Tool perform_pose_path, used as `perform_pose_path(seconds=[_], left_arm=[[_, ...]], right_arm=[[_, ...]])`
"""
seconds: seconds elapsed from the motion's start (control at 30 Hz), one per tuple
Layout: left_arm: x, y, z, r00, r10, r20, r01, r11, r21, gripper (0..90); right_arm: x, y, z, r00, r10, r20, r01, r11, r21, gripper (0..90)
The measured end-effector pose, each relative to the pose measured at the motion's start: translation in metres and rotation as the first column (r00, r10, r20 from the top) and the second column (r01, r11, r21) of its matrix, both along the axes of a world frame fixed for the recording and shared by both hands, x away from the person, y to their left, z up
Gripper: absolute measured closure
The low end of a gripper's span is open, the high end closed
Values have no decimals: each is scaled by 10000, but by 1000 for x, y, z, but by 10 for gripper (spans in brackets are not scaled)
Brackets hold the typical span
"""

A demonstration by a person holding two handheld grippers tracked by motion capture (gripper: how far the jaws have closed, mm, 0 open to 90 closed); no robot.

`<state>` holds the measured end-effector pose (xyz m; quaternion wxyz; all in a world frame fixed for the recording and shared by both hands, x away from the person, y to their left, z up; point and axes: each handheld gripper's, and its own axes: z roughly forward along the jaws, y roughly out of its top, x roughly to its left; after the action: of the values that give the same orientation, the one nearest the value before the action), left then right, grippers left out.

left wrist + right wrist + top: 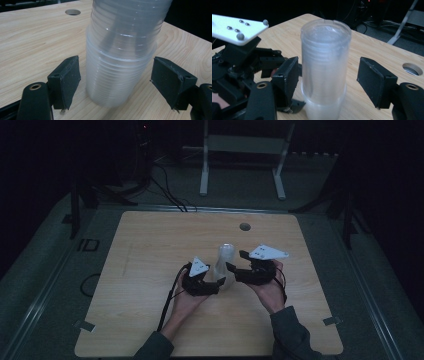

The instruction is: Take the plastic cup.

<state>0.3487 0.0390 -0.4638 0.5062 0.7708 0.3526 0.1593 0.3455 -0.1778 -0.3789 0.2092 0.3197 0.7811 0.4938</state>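
Both the left gripper point(216, 282) and right gripper point(235, 261) stand released around the cup stack point(225, 265) (upright, mid-table, pads clear of it)

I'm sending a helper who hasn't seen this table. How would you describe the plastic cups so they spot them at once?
On the wooden table, look near the middle, nearer than the round hole. Between the two black tools stands a stack of cups: the one clear, ribbed, upright thing there.

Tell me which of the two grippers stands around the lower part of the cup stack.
The left gripper. Its jaws flank the base of the clear cup stack near the table, apart from it, while the right gripper brackets the stack higher up, pads also off it.
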Motion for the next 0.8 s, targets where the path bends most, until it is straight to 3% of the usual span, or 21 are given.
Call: perform_pose_path(seconds=[0.47,0.6,0.8], left_arm=[[2,-3,-2,10000,9,37,-9,10000,-100,232],[3,-5,-3,10000,34,43,-33,10000,-78,214],[6,-9,-6,9997,252,10,-252,9995,-201,179]], right_arm=[[20,18,0,9997,216,149,-216,9998,-40,286],[25,22,0,9997,245,39,-244,9996,-121,292],[29,24,-2,9994,301,-155,-299,9995,126,331]])
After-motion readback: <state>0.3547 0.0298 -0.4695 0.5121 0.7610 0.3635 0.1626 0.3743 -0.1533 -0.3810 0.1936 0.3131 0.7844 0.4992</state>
